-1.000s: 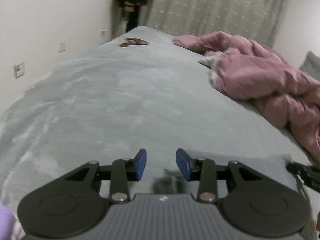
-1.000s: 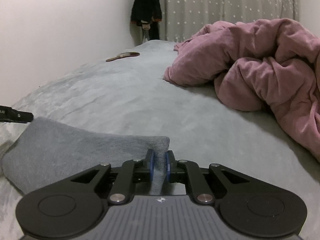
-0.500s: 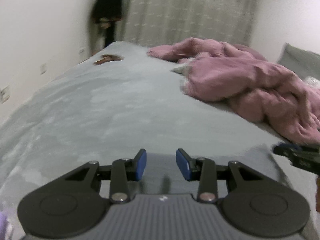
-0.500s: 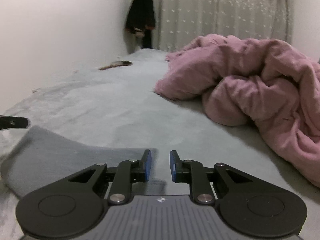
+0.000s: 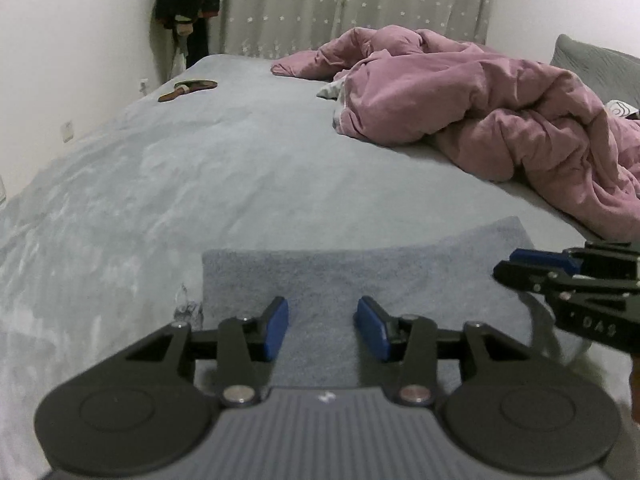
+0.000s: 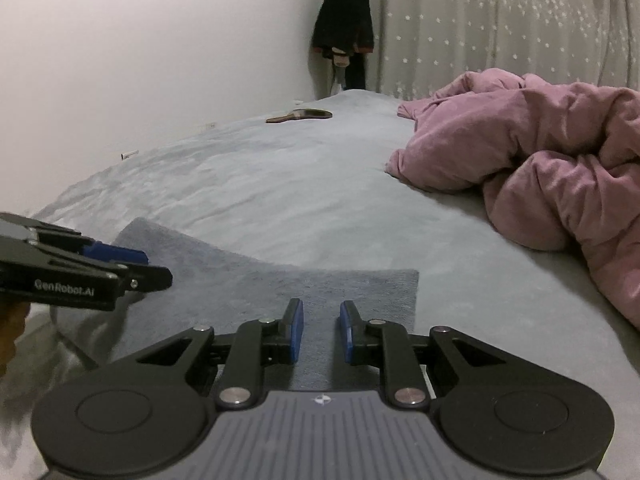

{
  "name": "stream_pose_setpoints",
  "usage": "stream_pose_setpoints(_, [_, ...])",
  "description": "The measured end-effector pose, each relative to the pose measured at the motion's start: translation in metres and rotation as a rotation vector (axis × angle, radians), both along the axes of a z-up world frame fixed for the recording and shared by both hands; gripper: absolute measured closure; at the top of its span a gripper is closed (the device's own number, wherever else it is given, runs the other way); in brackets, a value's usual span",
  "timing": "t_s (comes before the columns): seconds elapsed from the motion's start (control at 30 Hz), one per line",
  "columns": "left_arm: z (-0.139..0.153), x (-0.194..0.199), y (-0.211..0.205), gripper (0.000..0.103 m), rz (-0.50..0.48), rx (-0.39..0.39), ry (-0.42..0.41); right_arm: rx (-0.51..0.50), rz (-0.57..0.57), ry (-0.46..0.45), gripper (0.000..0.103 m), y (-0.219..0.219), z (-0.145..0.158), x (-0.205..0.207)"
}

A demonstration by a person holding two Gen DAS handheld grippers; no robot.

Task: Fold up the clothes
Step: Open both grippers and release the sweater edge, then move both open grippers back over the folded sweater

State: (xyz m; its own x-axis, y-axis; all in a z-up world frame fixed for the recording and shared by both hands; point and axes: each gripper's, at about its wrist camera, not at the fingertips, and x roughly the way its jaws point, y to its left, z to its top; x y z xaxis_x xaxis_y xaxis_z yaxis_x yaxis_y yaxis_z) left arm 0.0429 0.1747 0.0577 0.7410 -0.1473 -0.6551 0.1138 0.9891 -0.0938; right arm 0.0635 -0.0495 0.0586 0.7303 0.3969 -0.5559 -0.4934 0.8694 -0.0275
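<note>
- On the grey bed (image 5: 248, 168), a folded grey cloth (image 5: 360, 276) lies flat near the front edge, with both tools poised over it.
- Only the left camera catches the grey pillow (image 5: 592, 60) at the far right, and a wall socket (image 5: 68, 130) low on the left wall.
- Only the right camera shows a small white bit (image 6: 129, 154) on the bed by the wall; the printed side of the left gripper (image 6: 132, 268) also shows there, jutting in from the left.
- Both views share the pink duvet (image 5: 480, 108), the brown slipper (image 5: 188, 89) far up the bed, the dark coat (image 6: 344, 24) in the corner and the starry curtain (image 6: 500, 20).
- The left gripper (image 5: 322, 326) is spreading its blue pads (image 5: 276, 326) right now; nothing is pinched, only the cloth's surface lies below the gap.
- The right gripper (image 6: 320, 332) stands a little apart, narrower than the left, gripping nothing.
- The cloth runs under both sets of tips, its far edge just ahead of them; the right gripper (image 5: 532, 266) reaches in at the cloth's right end, seen from the left.
</note>
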Motion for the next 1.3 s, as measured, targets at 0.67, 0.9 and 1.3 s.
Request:
stream_pose_setpoints(0.67, [-0.002,-0.006,-0.009,0.062,0.093,0.023,0.027,-0.054,-0.071,-0.023,0.084,-0.001,-0.012,0.009])
stream_pose_setpoints(0.9, [-0.001,-0.006,-0.007,0.062,0.095,0.017,0.032,-0.007,-0.034,-0.017,0.082,0.006,0.002,-0.004])
stream_pose_setpoints(1.3, [0.002,-0.008,-0.011,0.062,0.085,0.017,0.009,-0.024,0.011,-0.001,0.079,0.023,-0.013,-0.016])
